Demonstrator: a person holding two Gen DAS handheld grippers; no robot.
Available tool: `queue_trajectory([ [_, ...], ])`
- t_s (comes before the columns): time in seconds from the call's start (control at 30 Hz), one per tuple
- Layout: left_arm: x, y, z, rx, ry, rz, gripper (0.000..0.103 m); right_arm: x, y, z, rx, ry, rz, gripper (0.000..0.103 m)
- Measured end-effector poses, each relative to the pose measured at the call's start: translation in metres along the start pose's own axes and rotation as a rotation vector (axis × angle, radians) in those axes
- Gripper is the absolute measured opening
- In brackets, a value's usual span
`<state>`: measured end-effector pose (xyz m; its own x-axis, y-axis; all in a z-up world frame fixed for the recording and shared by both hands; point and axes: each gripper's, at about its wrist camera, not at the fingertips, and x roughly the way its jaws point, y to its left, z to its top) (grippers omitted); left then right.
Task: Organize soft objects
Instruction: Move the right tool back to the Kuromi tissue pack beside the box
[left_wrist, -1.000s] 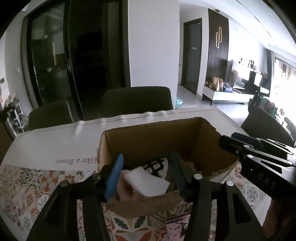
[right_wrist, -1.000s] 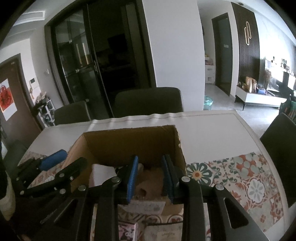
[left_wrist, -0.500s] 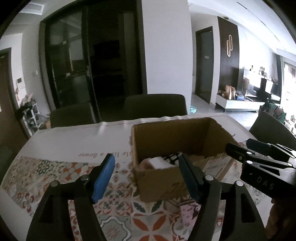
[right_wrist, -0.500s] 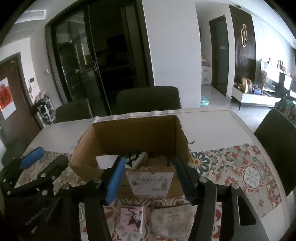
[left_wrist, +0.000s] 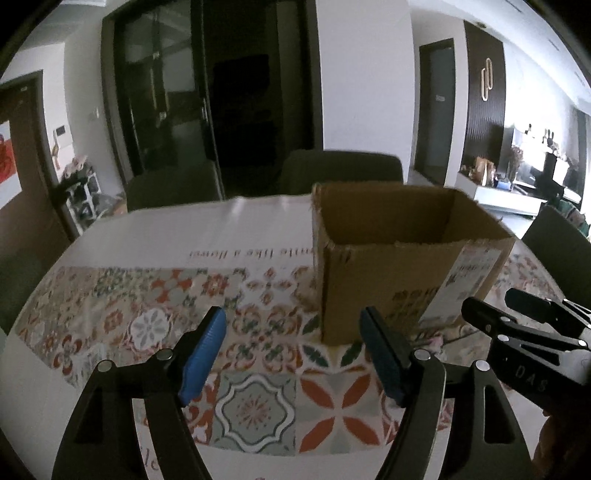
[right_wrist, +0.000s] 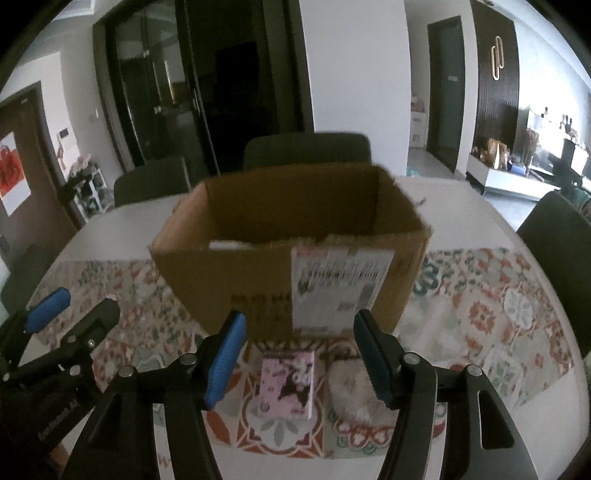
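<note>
An open brown cardboard box (right_wrist: 229, 273) stands on the patterned tablecloth; it also shows in the left wrist view (left_wrist: 380, 280). A white soft item (right_wrist: 229, 243) peeks over its front rim. A pink tissue pack (right_wrist: 290, 384) and a pale soft pack (right_wrist: 351, 387) lie in front of the box, between the fingers of my right gripper (right_wrist: 299, 360), which is open and empty. My left gripper (left_wrist: 295, 354) is open and empty, left of the box and above the cloth.
Dark chairs (right_wrist: 306, 151) stand behind the round table (left_wrist: 236, 225). Another chair (right_wrist: 554, 258) is at the right. The left gripper shows at the left edge of the right wrist view (right_wrist: 66, 325).
Both grippers have opened, let go of their soft items in the box and pulled back and down from it. The left one has also shifted left.
</note>
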<state>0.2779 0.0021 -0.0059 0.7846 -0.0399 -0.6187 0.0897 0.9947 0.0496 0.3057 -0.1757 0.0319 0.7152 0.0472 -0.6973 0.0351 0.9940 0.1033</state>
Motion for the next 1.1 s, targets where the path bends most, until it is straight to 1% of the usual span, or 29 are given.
queue_trajectory([
  [0.1,0.006,0.003,-0.011,-0.003,0.024,0.016,0.074,0.01,0.004,-0.012,0.0,0.038,-0.001,0.063],
  [0.17,0.009,0.005,-0.017,-0.005,0.044,0.018,0.074,0.017,0.006,-0.019,0.002,0.063,-0.007,0.067],
  [0.23,0.013,0.007,-0.022,-0.008,0.061,0.021,0.074,0.022,0.007,-0.025,0.004,0.08,-0.013,0.069],
  [0.57,0.038,0.016,-0.05,-0.032,0.16,0.032,0.074,0.05,0.015,-0.046,-0.027,0.172,-0.027,0.069],
  [1.1,0.061,0.019,-0.068,-0.05,0.238,0.045,0.074,0.088,0.02,-0.062,-0.032,0.27,-0.02,0.069],
])
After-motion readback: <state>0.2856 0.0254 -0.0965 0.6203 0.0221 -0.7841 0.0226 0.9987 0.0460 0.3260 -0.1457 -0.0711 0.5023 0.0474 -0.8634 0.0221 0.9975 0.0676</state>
